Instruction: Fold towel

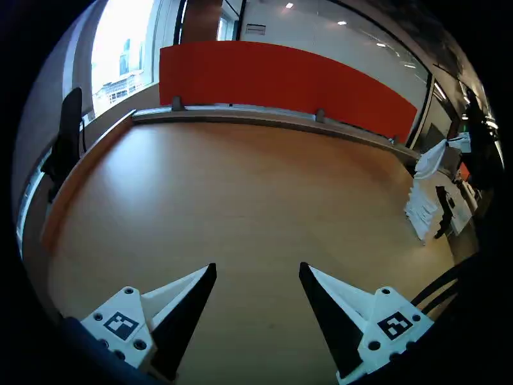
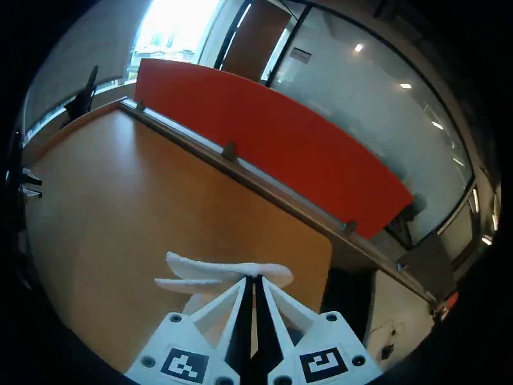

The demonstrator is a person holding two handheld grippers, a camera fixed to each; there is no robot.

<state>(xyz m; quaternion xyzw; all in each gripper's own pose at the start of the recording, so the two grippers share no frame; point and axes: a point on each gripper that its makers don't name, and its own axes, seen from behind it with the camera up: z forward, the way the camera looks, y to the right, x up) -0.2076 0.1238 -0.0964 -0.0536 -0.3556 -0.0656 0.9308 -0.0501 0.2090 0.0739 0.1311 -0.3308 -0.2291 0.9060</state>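
Note:
In the right gripper view my right gripper [image 2: 254, 280] is shut on a white towel [image 2: 221, 271]. Its folds stick out past the fingertips above the wooden table [image 2: 128, 192]. In the left gripper view my left gripper [image 1: 256, 266] stands open over the bare table [image 1: 243, 192], with nothing between its fingers. At the far right of that view the white towel [image 1: 424, 196] hangs in bunched layers near the table's right edge, with a dark gripper part [image 1: 444, 212] against it.
A red divider panel [image 1: 282, 80] runs along the table's far edge, also seen as the red panel [image 2: 269, 141]. A dark chair [image 1: 64, 141] stands past the left edge by the window. Glass walls lie behind the divider.

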